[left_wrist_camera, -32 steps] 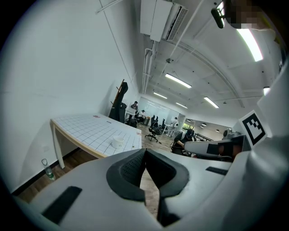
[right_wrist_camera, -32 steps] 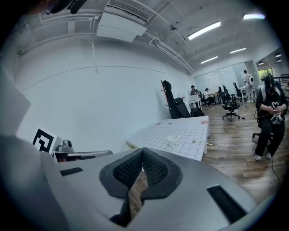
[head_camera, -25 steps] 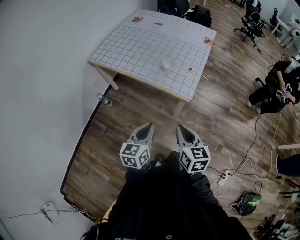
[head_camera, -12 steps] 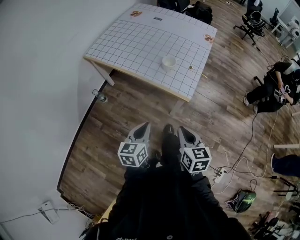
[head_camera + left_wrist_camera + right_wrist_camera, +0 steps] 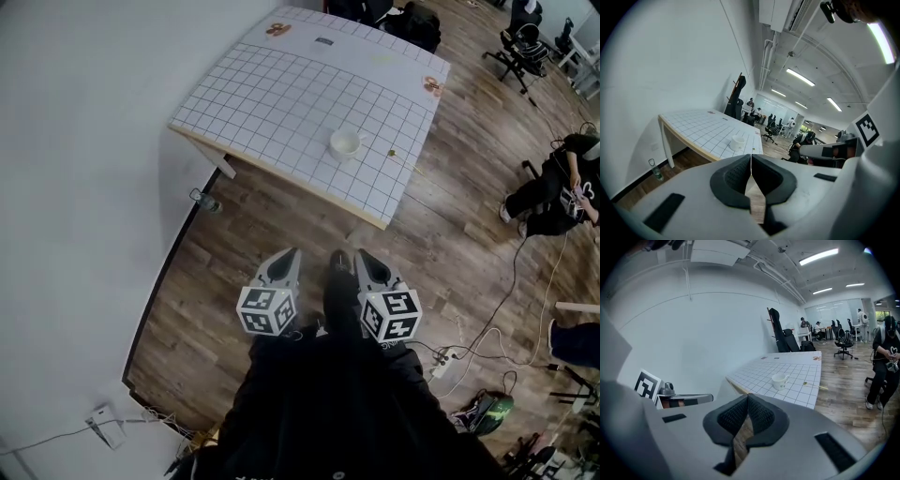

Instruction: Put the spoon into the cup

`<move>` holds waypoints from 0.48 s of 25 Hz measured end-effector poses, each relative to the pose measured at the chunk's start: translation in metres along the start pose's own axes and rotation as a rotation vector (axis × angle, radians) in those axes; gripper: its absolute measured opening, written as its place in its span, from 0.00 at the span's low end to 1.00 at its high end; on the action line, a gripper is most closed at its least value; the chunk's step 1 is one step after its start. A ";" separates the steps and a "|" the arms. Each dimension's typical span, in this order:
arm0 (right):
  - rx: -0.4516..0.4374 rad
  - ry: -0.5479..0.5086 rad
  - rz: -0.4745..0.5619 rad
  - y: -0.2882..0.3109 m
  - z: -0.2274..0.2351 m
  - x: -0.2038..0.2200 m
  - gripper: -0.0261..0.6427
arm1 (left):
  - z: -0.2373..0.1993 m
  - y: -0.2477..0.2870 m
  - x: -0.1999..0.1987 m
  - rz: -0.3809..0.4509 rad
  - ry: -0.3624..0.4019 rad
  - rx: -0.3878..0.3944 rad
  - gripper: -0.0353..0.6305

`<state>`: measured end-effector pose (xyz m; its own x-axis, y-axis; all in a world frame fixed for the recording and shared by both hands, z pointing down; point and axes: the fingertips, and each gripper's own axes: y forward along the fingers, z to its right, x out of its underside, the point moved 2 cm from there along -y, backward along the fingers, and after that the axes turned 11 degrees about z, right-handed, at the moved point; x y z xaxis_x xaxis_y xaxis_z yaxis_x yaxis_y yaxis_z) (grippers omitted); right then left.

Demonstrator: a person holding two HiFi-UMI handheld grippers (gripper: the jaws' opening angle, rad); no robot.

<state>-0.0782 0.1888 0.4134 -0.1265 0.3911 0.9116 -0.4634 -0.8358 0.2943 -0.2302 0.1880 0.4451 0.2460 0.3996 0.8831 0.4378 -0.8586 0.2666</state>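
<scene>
Over the wood floor (image 5: pixel 225 253), well short of the table's (image 5: pixel 281 94) near edge, I hold my left tongs (image 5: pixel 292 255) and right tongs (image 5: pixel 362 257) side by side, both pinched together on nothing. Since a second ago the table has only shifted a little in the head view as I step toward it, so the task is not begun. The spoon (image 5: pixel 394 154) lies by the table's right edge, just beside the cup (image 5: pixel 345 143) but apart from it. Only the right gripper view shows the cup's handle and the spoon's thin stem.
</scene>
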 end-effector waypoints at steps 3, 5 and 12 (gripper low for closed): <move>0.004 0.003 -0.018 0.023 0.026 -0.008 0.07 | 0.000 0.044 -0.008 -0.021 0.003 0.011 0.10; 0.020 0.018 -0.032 0.036 0.047 -0.011 0.07 | 0.003 0.074 -0.008 -0.043 0.004 0.027 0.10; 0.072 0.042 -0.075 0.081 0.127 -0.026 0.07 | 0.025 0.175 -0.013 -0.119 0.024 0.093 0.11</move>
<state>-0.0010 0.0616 0.4504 -0.1308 0.4680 0.8740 -0.4086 -0.8287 0.3826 -0.1350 0.0402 0.4710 0.1676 0.4879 0.8567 0.5410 -0.7719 0.3338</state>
